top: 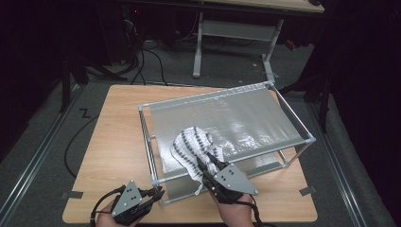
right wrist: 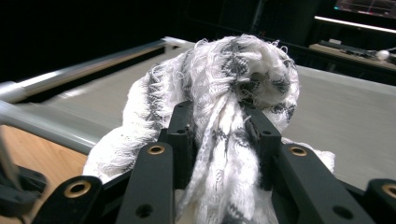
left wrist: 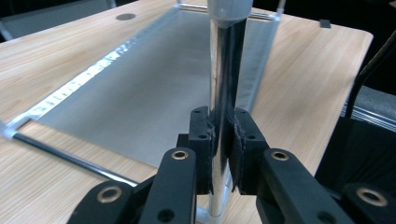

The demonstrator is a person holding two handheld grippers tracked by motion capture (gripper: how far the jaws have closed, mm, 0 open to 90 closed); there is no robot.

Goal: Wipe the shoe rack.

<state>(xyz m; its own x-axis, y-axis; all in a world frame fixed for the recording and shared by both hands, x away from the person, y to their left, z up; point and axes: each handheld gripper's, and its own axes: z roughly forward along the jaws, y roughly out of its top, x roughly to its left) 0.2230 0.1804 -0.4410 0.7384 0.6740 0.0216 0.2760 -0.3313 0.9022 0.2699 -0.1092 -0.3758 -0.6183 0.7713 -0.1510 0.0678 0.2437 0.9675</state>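
High view: the right gripper [top: 208, 166] holds the knitted cloth [top: 191, 144] on the rack [top: 227, 118] near the counter's [top: 113, 142] front edge, spreading undone. Left gripper view: fingers [left wrist: 201, 140] clamp the rack's corner post [left wrist: 224, 84]. Right gripper view: fingers [right wrist: 180, 135] pinch bunched cloth.

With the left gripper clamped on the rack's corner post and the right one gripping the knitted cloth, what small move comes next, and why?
Probably the right gripper draws the black-and-white knitted cloth toward the rack's near rail. It lies bunched on the silver sheet, while the left gripper steadies the corner post.

White cloth [top: 191, 146] with seemingly grey-black stripes; silver rack [top: 227, 120]; light wood table [top: 118, 137].
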